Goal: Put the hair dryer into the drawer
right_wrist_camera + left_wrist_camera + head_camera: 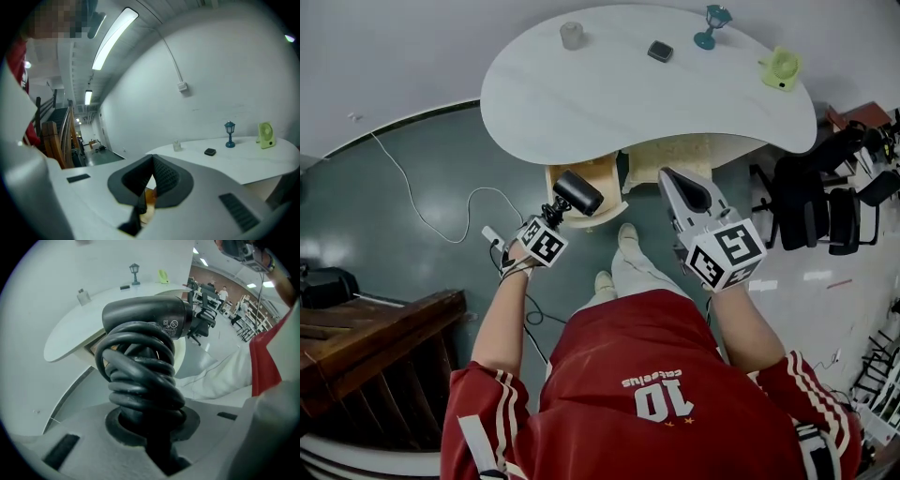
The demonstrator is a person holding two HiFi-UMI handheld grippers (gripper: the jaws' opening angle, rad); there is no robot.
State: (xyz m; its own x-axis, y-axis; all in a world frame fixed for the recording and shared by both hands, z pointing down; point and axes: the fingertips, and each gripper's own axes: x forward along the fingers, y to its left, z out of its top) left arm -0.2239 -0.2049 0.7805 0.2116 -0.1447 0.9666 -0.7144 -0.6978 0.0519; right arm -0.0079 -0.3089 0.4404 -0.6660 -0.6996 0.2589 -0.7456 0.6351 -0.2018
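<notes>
Right, the biggest thing in front of me was the white curved table [609,103], standing on a dark green floor [412,141]. Under its near edge a wooden drawer [605,169] stood pulled open, pale inside.

The left gripper [557,216] pointed steeply down towards that drawer. Its jaws were partly apart and clamped on the handle of the black hair dryer [578,192]. In the left gripper view the handle sat right in the notch between the jaws [150,427]. The dryer's own cord [140,376] was wound round the handle in thick loops, and the barrel [145,315] lay crosswise on top. From the head view the barrel overlapped the drawer's open mouth. I could not tell whether it was already below the rim.

The right gripper [668,175] was held near level, just to the right of the drawer. Its ribbed pads [164,176] met at the tips and nothing lay between them, so it was clenched and empty.

On the far side of the tabletop, well apart from both grippers, stood a small glass jar [572,36], a dark little box [660,51], a teal lamp figure [712,23] and a green desk fan [781,69].
</notes>
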